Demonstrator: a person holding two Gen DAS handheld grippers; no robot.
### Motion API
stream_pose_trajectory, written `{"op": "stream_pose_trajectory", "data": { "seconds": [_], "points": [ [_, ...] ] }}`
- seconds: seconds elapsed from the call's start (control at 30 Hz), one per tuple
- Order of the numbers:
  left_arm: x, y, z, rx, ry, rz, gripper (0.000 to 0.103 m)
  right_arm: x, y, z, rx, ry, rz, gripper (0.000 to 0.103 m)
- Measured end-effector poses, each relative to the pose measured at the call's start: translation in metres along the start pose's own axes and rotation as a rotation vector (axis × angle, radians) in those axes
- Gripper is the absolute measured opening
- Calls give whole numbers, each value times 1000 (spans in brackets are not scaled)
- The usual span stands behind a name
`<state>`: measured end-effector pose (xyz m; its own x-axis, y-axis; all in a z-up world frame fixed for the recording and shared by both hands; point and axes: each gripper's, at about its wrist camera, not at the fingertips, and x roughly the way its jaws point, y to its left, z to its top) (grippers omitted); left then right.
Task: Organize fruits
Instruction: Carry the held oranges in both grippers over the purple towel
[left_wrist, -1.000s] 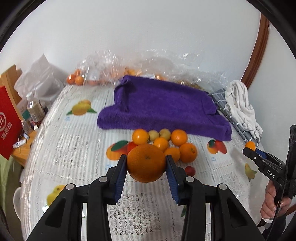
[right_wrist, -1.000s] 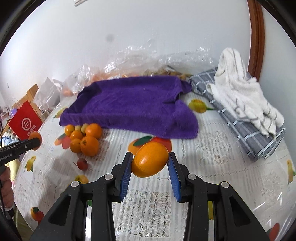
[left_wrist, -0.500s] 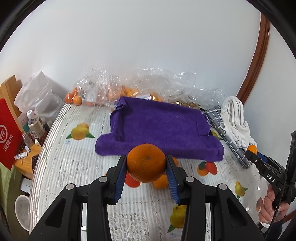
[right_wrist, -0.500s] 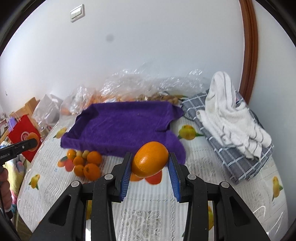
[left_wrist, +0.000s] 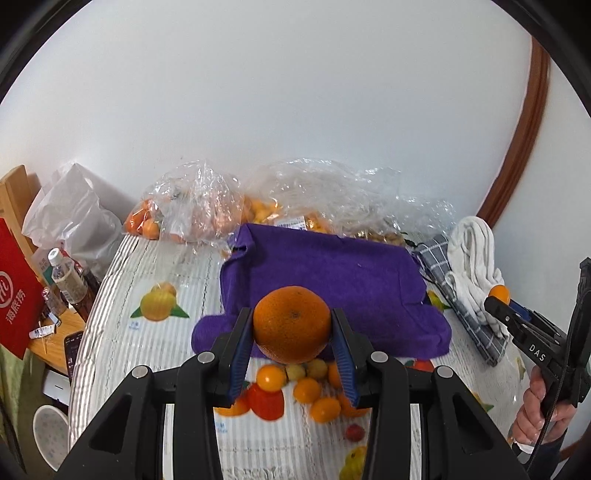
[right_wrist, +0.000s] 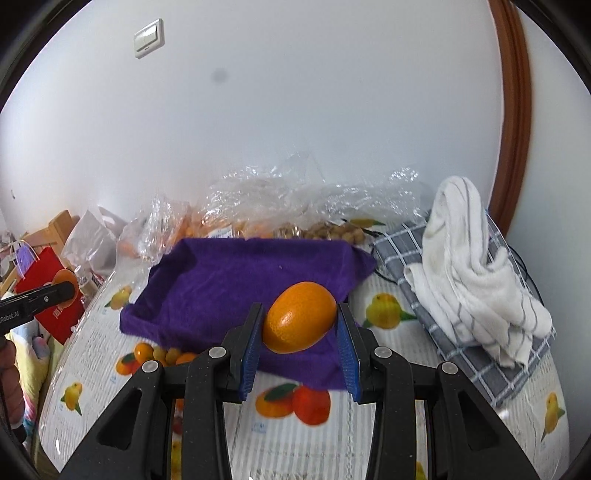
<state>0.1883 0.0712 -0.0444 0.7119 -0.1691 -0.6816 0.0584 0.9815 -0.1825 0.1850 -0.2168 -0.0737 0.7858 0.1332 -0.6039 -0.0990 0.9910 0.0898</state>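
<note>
- The left gripper (left_wrist: 292, 347) pinches a round orange (left_wrist: 291, 324) in the air, over the purple towel's (left_wrist: 332, 280) near edge; a slackened pinch would drop it onto the small fruits (left_wrist: 306, 387) just before the towel.
- The right gripper (right_wrist: 300, 345) pinches an oval orange (right_wrist: 300, 322) endwise over the same edge; it looks tilted, so perhaps it could twist free.

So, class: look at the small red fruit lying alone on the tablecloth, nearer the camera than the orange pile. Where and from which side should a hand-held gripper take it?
Grip the small red fruit across its widest middle, coming straight down from above. It is round and low and apparently apart from the pile of oranges, so there is probably room for a finger on either side.
</note>
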Motion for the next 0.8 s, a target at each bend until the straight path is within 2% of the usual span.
{"op": "stream_pose_trajectory", "data": {
  "seconds": [0.3,0.63,0.8],
  "points": [
    [39,7,28,-4,8,40,39,46,-3,26,17,9,20,38],
    [105,11,54,-25,52,26,39,116,-10,52,26,50,22,38],
    [144,6,59,-27,90,19,39,146,-18,54,34,79,18,38]
  ]
}}
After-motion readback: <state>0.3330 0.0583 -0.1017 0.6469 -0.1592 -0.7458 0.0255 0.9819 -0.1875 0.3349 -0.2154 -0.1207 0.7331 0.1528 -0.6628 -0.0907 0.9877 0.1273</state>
